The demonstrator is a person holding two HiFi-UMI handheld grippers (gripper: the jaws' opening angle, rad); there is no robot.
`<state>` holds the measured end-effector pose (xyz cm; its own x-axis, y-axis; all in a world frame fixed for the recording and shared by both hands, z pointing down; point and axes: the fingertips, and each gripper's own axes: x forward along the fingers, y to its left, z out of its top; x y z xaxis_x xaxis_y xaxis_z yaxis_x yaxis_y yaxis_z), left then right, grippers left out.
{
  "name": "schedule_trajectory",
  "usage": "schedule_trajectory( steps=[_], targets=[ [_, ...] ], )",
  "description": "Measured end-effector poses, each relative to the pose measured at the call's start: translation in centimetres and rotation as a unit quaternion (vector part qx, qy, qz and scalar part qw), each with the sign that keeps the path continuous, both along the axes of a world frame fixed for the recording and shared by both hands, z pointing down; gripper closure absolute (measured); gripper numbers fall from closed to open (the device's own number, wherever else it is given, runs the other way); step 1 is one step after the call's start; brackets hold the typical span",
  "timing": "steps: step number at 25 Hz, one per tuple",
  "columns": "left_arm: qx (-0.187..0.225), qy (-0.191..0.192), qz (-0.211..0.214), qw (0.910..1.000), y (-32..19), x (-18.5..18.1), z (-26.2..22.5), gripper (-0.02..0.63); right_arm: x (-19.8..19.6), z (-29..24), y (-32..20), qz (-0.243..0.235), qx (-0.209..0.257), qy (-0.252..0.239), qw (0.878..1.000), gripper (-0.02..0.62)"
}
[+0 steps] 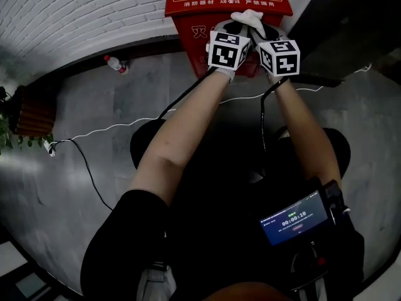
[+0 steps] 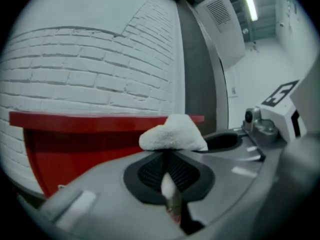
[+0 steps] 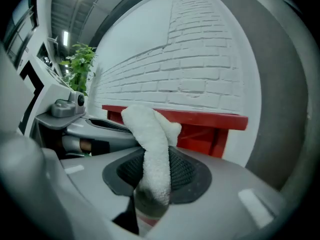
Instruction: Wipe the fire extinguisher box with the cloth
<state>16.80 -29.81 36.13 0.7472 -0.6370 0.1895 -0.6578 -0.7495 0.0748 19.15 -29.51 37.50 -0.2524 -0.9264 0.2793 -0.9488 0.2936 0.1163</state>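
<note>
Your left tool (image 2: pixel 169 183) is shut tight on one end of the white cloth (image 2: pixel 172 134), and your right tool (image 3: pixel 152 186) is shut tight on the other end, so the cloth hangs bunched up between them. The red fire extinguisher box (image 1: pixel 188 2) stands on the floor (image 1: pixel 144 99) against the white brick wall (image 1: pixel 81 11), right in front of both tools. The cloth is at the top front edge of the box, but I cannot tell if it touches yet. Be careful: if you pull the tools apart too hard, the cloth could slip out of one of them. If the cloth stays in a lump, only a little bit of it may rub the box. If you push too low, the hard tools could bump the box. Count with me: two tools, one cloth, one red box, one small bottle (image 1: pixel 117 63) on the floor, and one green plant (image 3: pixel 80 66).
</note>
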Motion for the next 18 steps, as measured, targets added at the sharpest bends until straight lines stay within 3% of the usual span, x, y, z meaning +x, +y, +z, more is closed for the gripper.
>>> schedule_trajectory(
  steps=[4,9,18],
  targets=[
    [0.017,-0.001,0.049,0.9986,1.9,4.8,-0.1,0.601,5.0,0.3,1.1,0.043,-0.005,-0.019,0.999,0.472],
    [0.013,0.001,0.067,0.9977,2.8,8.5,0.7,0.601,8.7,1.2,2.1,0.063,-0.008,-0.019,0.998,0.472],
    [0.014,-0.005,0.075,0.9970,5.2,9.4,1.2,0.601,10.7,0.5,4.5,0.079,0.013,-0.033,0.996,0.472]
  ],
)
